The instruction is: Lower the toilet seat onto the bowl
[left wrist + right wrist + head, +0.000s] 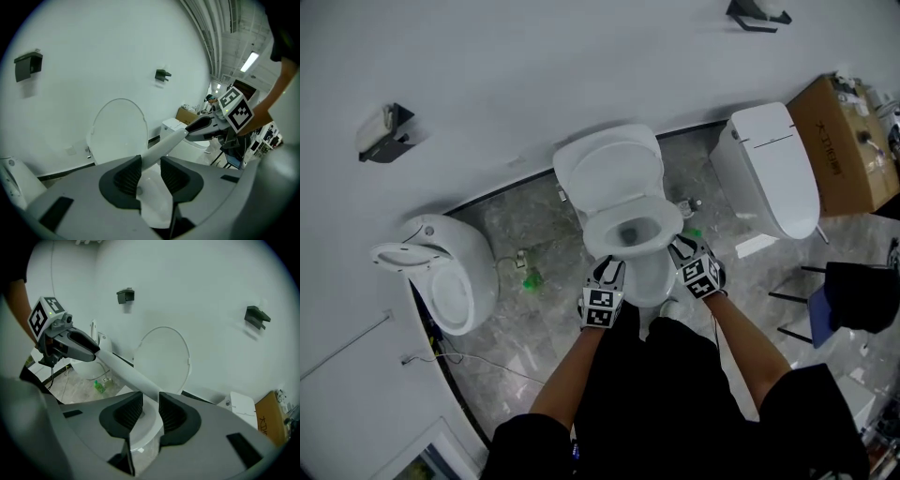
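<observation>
Seat (173, 138) edge-on in left gripper (150, 165), right gripper (150, 403).

Toilet seat (623, 208) sides hidden under left gripper (607, 269), right gripper (681, 247).

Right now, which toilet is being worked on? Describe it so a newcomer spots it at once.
Three white toilets line the white wall. Take the middle toilet, between the rounded toilet at left and the closed boxy toilet by the cardboard box. It alone has its lid up, with the left hand-held gripper and right hand-held gripper clamping its seat.
</observation>
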Motion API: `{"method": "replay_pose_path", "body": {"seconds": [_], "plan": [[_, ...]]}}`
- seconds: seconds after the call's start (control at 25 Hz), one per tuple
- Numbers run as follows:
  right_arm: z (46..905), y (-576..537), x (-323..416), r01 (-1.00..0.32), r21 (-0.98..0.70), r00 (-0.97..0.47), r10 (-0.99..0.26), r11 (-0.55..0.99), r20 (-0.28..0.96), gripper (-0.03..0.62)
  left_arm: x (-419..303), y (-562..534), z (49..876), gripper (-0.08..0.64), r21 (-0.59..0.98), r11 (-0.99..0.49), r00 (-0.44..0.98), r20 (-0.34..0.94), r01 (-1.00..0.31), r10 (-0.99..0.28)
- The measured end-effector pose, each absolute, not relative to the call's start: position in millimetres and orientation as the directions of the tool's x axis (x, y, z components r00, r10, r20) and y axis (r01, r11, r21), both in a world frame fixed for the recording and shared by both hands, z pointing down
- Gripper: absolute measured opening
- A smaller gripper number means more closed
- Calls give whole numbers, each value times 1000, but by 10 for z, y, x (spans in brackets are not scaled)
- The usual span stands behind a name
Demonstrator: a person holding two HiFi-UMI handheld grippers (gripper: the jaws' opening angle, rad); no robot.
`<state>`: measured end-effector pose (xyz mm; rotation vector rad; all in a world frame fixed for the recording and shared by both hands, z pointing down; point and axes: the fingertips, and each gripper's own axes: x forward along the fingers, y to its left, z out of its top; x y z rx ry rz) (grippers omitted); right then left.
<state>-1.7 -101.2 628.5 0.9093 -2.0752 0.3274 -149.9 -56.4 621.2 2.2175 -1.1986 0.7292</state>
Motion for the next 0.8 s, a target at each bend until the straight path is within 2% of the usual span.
{"method": "replay_pose_path", "body": {"seconds": [0.48, 0.8], "plan": [[6678, -353, 164, -667, 85, -412, -461, 740, 786, 121, -1325, 148, 6630, 117, 131, -301, 307, 678, -945, -668], [6960, 36, 274, -651, 76, -418, -441, 755, 794, 121, -1197, 528, 6931, 115, 91, -376, 321, 724, -922, -611]]}}
